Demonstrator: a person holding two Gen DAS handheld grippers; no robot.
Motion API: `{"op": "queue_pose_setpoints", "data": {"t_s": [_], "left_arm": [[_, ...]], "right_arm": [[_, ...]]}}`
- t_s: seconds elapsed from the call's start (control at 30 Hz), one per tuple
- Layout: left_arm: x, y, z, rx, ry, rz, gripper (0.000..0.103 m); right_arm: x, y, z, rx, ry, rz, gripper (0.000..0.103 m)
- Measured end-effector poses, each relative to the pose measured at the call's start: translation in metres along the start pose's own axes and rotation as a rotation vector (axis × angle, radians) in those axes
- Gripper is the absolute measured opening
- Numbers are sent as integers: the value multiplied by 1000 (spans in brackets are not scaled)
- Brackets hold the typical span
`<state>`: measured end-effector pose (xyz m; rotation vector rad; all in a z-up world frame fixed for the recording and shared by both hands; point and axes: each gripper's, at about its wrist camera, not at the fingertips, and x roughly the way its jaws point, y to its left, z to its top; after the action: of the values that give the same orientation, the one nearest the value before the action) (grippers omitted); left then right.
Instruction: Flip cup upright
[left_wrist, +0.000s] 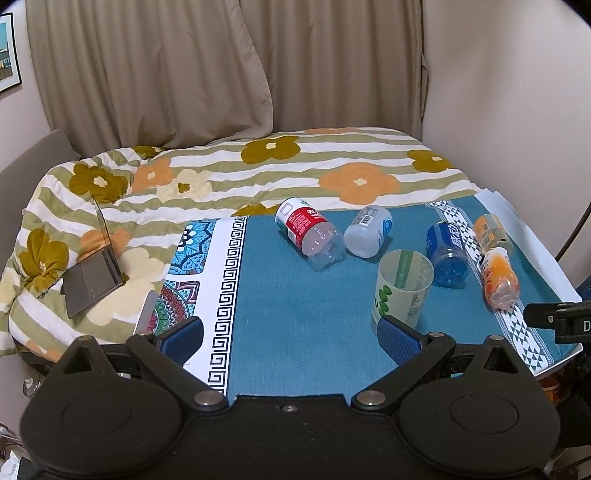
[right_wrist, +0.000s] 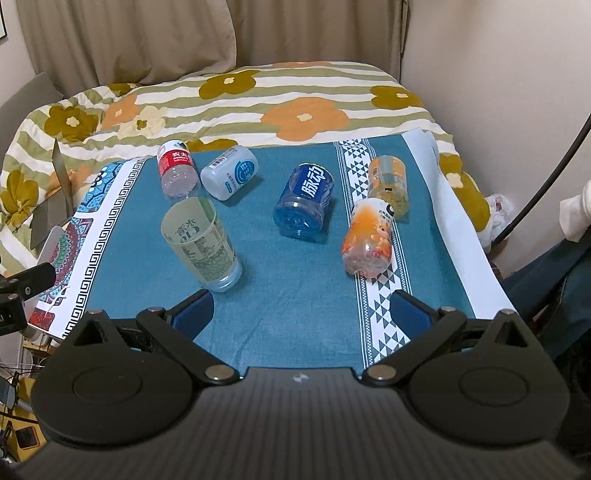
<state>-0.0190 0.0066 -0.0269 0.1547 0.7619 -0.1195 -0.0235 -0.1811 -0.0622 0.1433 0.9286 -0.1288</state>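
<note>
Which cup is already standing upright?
The pale green cup nearest the left gripper: its open mouth faces up, while the other five lie on their sides.

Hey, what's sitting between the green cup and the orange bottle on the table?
The blue bottle lies on its side between the green cup and the orange bottle, touching neither; the right wrist view shows it best.

Table: we see a teal cloth (right_wrist: 295, 295) covering it.
On cloth: we count one upright cup (right_wrist: 201, 243) and five toppled bottles mid-frame.
</note>
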Motion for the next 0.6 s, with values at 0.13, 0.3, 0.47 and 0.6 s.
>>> {"op": "queue_pose_setpoints", "data": {"t_s": [0.13,0.3,0.47,0.6], "left_arm": [[0,-1,1,1,-1,2,102],[1,-3,1,7,-1,4,102],[2,-4,2,7,1,0,102],[3,-3,3,0,7,-9,102]], "right_arm": [[0,0,0,0,0,-2,103],[-1,-2,1,1,-3,-3,103],[0,-2,2,1,-4,-5,103],[0,-2,2,2,-5,-5,103]]}}
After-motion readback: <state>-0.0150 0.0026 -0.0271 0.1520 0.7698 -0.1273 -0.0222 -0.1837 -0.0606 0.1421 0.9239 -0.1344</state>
